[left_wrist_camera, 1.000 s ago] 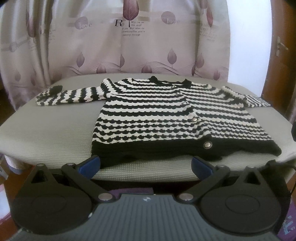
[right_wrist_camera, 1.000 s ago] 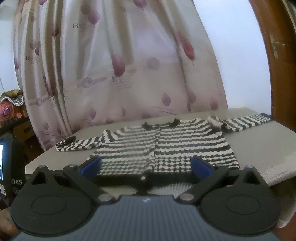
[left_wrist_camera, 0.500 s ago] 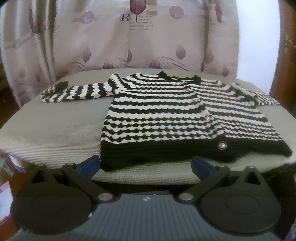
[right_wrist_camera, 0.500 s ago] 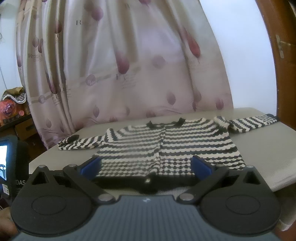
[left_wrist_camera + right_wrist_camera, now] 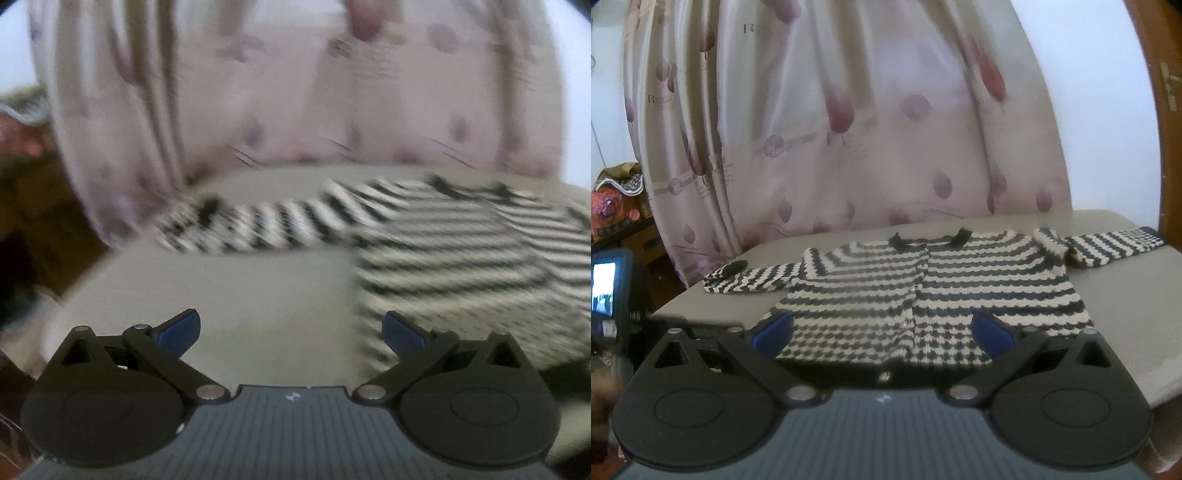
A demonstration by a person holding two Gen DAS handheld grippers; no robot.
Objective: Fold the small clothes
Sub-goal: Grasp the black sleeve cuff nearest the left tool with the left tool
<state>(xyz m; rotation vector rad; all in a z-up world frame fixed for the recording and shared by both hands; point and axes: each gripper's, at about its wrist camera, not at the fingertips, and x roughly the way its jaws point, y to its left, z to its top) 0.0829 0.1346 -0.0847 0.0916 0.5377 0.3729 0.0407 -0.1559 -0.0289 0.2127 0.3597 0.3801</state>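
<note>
A black-and-white striped cardigan [image 5: 934, 291] lies spread flat on the grey tabletop [image 5: 1115, 302], front up, its black collar toward the far edge and its dark hem along the near edge. Both sleeves stretch out sideways: one sleeve [image 5: 750, 278] reaches toward the tabletop's far left corner, the other sleeve [image 5: 1108, 245] runs to the right edge. The right tongs [image 5: 882, 332] hang just in front of the near edge, level with the hem, their blue-tipped fingers [image 5: 772, 332] set wide apart with nothing between them. In the left wrist view everything is smeared by motion blur; the left tongs [image 5: 291, 332] are likewise spread wide and empty, above bare tabletop [image 5: 240, 295] near the left part of the near edge, with the cardigan [image 5: 461, 258] off to their right and its left sleeve [image 5: 258, 229] lying across the surface ahead. A pinkish curtain [image 5: 868, 129] printed with purple leaf shapes hangs behind the far edge. A brown wooden door frame [image 5: 1167, 129] stands at the right.
</note>
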